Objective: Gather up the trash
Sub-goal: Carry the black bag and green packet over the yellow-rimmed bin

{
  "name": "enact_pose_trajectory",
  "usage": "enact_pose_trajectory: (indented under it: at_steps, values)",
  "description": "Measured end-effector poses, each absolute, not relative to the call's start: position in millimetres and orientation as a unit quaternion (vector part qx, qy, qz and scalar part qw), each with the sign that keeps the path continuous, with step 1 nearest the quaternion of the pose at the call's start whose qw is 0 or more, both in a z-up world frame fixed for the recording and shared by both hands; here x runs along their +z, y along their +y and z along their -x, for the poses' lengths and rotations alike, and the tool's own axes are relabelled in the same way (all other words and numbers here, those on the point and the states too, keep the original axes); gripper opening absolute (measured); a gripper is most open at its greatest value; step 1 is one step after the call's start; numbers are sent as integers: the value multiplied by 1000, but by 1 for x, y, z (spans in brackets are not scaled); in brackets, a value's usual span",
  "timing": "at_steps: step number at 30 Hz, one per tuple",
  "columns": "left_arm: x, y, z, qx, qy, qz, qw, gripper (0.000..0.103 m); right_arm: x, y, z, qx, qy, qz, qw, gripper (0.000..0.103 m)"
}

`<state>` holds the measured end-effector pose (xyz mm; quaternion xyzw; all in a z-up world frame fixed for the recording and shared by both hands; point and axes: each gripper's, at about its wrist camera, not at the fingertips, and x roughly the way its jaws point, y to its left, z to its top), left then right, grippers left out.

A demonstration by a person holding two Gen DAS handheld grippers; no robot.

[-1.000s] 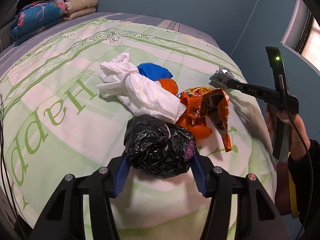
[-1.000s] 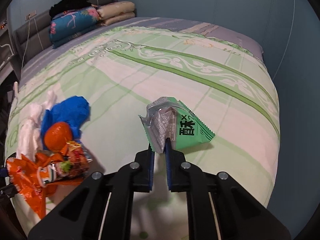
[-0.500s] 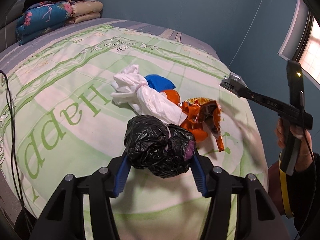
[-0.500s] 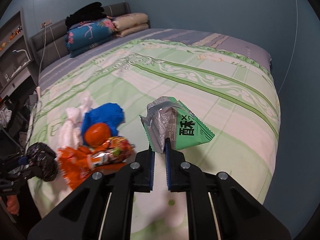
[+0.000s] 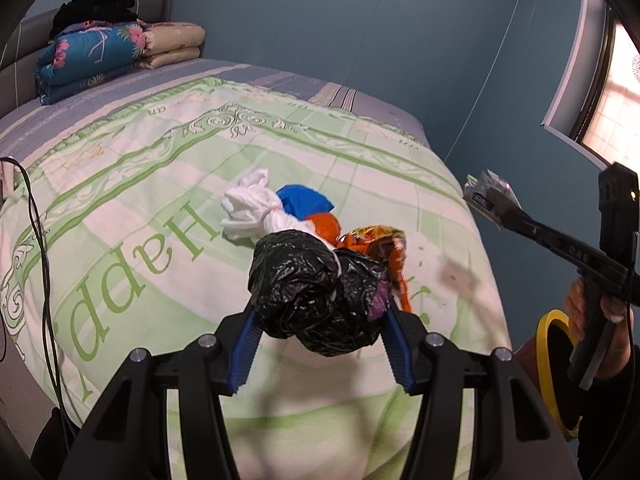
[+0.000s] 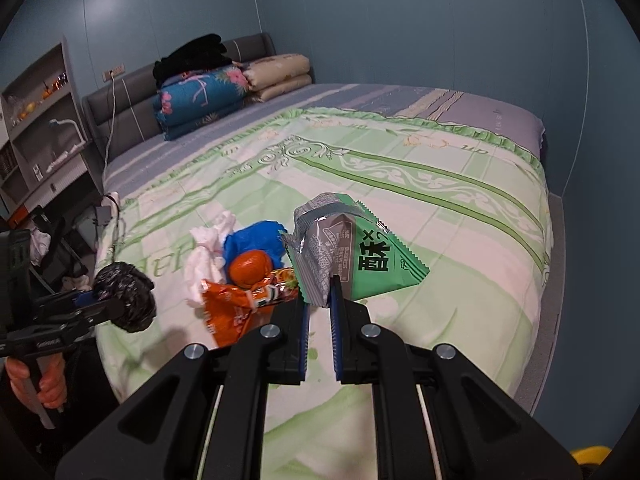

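Left wrist view is showing the crumpled black bag being pinched between the blue pads of the left gripper, lifted clear of the green-and-white bedspread. Its bulk is bulging above and in front of the pads, so the clamp is holding only the lower part; keeping pressure steady is what matters while it is carried. The right gripper is clenching the edge of a green snack wrapper in the air over the bed, gripping a thin corner, so the wrapper is likely to flap and should be moved smoothly. A yellow-rimmed bin is showing at the lower right of the left view, beside the bed's foot, and looks like the drop point. Bringing each gripper right over its mouth before letting go, one at a time, seems wisest. Remaining on the bedspread, touching one another, are a white bag, a blue bag, an orange ball and an orange wrapper.
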<state>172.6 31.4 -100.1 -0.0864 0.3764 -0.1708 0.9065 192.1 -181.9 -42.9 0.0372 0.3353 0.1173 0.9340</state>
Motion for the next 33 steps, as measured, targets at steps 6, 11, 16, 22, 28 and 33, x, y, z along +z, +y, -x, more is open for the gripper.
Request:
enact_pose_trajectory:
  at_steps: [6,11,16,22,28,33]
  values:
    - [-79,19,-162,-179,356,81,914,52,-24,-191,-158,118,313,-46,941,8]
    - [-62,3,-152,-192,340,76,917,52,-7,-201,-127,119,291,-51,948,8]
    - [-45,-17,-143,-209,323,65,921,52,9,-212,-96,112,265,-52,956,8]
    - [-23,-49,-131,-237,304,49,921,52,22,-231,-64,93,238,-60,965,8]
    - [-10,-83,-122,-265,294,32,918,52,31,-248,-36,67,216,-68,972,8]
    - [-4,-118,-116,-294,289,20,911,52,35,-263,-12,43,203,-71,976,8]
